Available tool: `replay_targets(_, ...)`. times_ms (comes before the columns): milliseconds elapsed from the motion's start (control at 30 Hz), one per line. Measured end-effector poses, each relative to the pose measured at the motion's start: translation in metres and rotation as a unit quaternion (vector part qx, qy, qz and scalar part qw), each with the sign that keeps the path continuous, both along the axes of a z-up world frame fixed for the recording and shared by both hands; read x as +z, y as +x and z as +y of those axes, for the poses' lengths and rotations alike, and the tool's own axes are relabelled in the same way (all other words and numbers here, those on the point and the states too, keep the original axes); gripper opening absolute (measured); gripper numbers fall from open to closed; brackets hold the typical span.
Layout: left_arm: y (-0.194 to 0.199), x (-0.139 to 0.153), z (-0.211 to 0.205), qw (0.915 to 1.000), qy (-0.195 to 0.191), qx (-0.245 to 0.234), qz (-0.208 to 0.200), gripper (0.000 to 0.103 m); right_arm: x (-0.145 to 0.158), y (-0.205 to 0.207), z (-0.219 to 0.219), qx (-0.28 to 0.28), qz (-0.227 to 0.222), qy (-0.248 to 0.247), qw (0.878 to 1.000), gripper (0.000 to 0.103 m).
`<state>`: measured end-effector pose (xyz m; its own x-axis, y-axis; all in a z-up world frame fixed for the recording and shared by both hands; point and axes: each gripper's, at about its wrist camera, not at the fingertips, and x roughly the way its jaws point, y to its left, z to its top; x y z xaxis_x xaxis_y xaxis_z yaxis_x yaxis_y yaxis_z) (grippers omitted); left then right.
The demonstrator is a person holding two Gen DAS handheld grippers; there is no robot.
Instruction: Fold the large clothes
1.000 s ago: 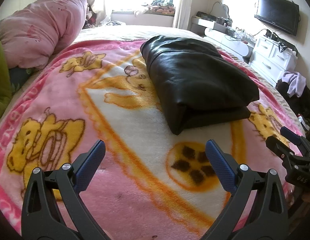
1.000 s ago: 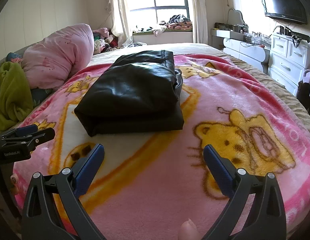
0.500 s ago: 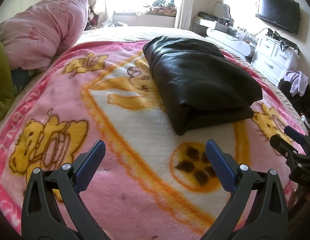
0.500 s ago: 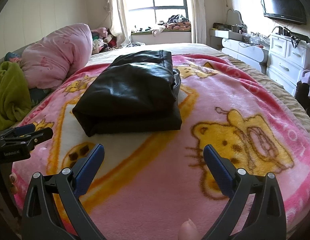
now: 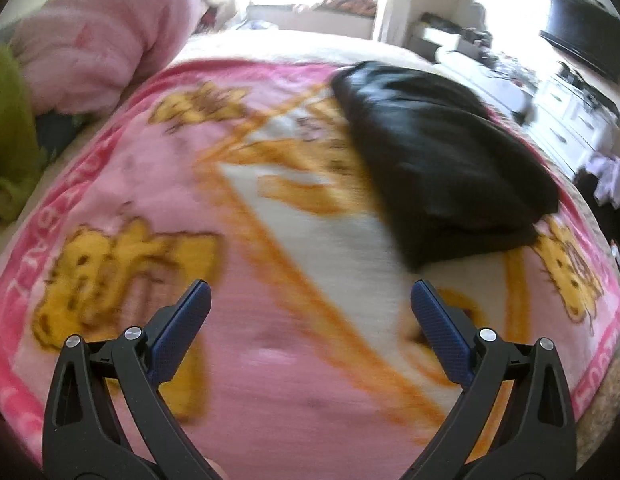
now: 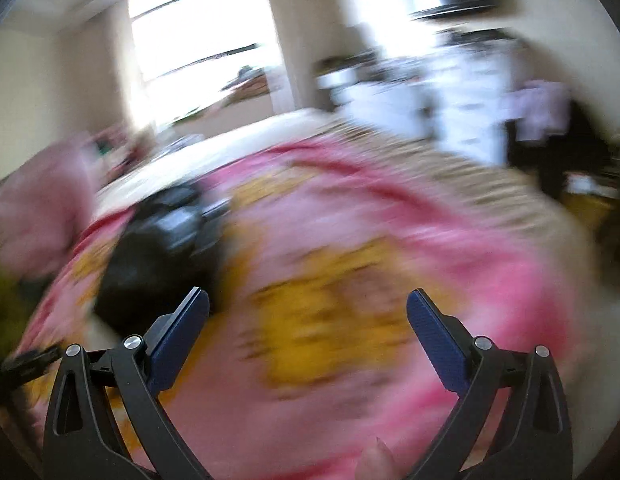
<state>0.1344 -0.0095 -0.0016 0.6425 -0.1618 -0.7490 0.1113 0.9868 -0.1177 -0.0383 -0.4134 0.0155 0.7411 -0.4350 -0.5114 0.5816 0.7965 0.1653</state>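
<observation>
A black garment (image 5: pixel 441 156), folded into a thick bundle, lies on the pink cartoon blanket (image 5: pixel 246 280) that covers the bed. In the left wrist view it sits ahead and to the right of my left gripper (image 5: pixel 310 328), which stands open and empty over the blanket. The right wrist view is heavily blurred. There the black garment (image 6: pixel 158 256) shows at the left, beyond my open, empty right gripper (image 6: pixel 308 330). A fingertip (image 6: pixel 373 460) shows at the bottom edge of that view.
A pink bundle of bedding (image 5: pixel 94 40) and a green cloth (image 5: pixel 10 132) lie at the bed's left side. White drawers (image 5: pixel 569 116) and a wall television (image 5: pixel 585 44) stand to the right. A bright window (image 6: pixel 198 48) is beyond the bed.
Both views have gone blurred from fast motion. The right gripper has swung to the right, so the black garment has slid to the left of its view. The left gripper has turned left.
</observation>
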Motion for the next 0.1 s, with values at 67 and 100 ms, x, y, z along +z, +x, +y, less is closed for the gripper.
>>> replay_targets(67, 0.017, 0.005, 0.045, 0.9995, 0.002, 0.031, 0.012, 0.094, 0.0, -0.037, -0.048, -0.099, 0.009, -0.015, 0.995, 0.099)
replay_targets(100, 0.029, 0.01, 0.081, 0.9981, 0.011, 0.058, 0.016, 0.094, -0.008, -0.061, -0.086, -0.174, 0.035, -0.029, 0.984, 0.099)
